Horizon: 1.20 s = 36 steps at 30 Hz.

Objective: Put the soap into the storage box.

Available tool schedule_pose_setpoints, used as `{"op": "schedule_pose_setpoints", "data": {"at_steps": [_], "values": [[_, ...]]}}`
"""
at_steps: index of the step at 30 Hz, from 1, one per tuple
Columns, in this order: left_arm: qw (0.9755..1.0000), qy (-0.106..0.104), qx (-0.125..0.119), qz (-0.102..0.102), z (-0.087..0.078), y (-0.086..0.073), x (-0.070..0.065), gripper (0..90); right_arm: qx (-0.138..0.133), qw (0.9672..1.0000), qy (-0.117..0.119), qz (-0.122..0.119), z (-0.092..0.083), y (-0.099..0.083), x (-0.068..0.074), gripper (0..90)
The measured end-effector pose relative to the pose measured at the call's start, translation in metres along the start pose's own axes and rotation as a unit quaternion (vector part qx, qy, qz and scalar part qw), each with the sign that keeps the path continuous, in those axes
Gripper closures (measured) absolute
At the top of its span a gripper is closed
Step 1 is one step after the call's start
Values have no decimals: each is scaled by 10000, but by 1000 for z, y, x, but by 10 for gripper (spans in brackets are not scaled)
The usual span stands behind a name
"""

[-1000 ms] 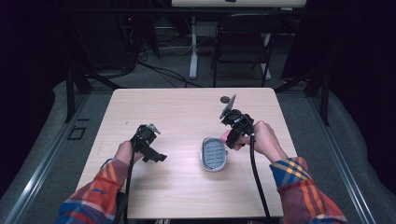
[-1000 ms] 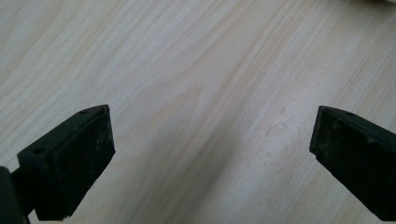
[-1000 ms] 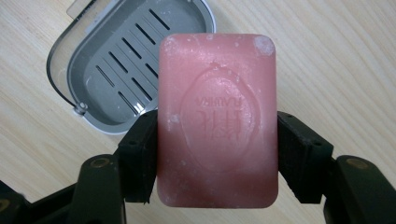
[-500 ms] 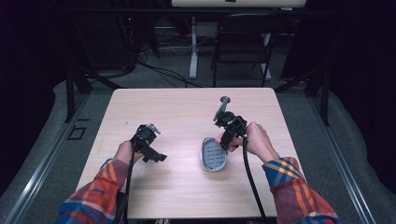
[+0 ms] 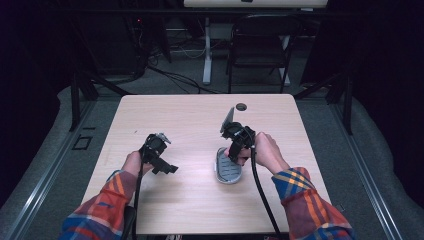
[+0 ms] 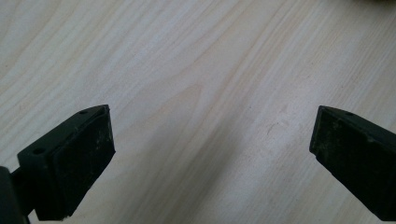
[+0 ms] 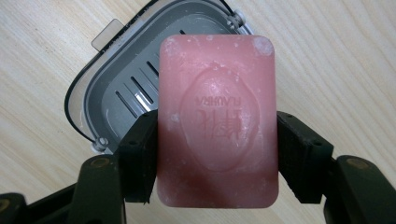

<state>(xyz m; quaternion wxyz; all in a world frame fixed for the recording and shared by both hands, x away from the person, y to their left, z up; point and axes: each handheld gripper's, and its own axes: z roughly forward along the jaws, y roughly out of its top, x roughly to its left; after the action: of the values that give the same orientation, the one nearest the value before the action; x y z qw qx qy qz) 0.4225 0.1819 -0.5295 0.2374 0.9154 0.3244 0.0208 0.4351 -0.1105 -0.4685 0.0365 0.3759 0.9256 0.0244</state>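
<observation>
Now | pink soap bar (image 7: 217,121) clamped between right gripper (image 7: 217,156) jaws | above soap dish (image 7: 116,93)

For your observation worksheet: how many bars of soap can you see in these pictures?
1. The pink soap bar is clamped between the right gripper's jaws, held above the grey soap dish on the wooden table. The dish floor behind it is partly hidden.

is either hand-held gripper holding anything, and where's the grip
The right hand-held gripper clamps a pink bar of soap across its two long sides, above the soap dish. The left hand-held gripper holds nothing.
</observation>
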Motion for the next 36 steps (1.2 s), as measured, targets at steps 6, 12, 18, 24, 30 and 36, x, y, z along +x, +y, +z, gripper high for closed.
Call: {"op": "schedule_pose_setpoints", "data": {"at_steps": [6, 12, 18, 24, 30, 36], "values": [[10000, 16, -11, 40, -1, 1, -3, 0, 156, 9999, -9, 5, 6, 7, 9, 371], [10000, 10, -25, 46, -1, 2, -3, 0, 219, 9997, -61, 67, 10, 11, 14, 371], [10000, 14, -21, 50, -1, 1, -2, 0, 262, 9995, -72, 184, 16, 13, 16, 370], [10000, 6, -23, 49, -1, 1, -3, 0, 301, 9989, 127, 340, 22, 13, 19, 368], [10000, 3, -21, 47, -1, 1, -3, 0, 245, 9986, 289, 375, 21, 10, 20, 350], [10000, 10, -22, 48, -1, 1, -3, 0, 171, 9977, 515, 415, 15, 3, 16, 400]]}}
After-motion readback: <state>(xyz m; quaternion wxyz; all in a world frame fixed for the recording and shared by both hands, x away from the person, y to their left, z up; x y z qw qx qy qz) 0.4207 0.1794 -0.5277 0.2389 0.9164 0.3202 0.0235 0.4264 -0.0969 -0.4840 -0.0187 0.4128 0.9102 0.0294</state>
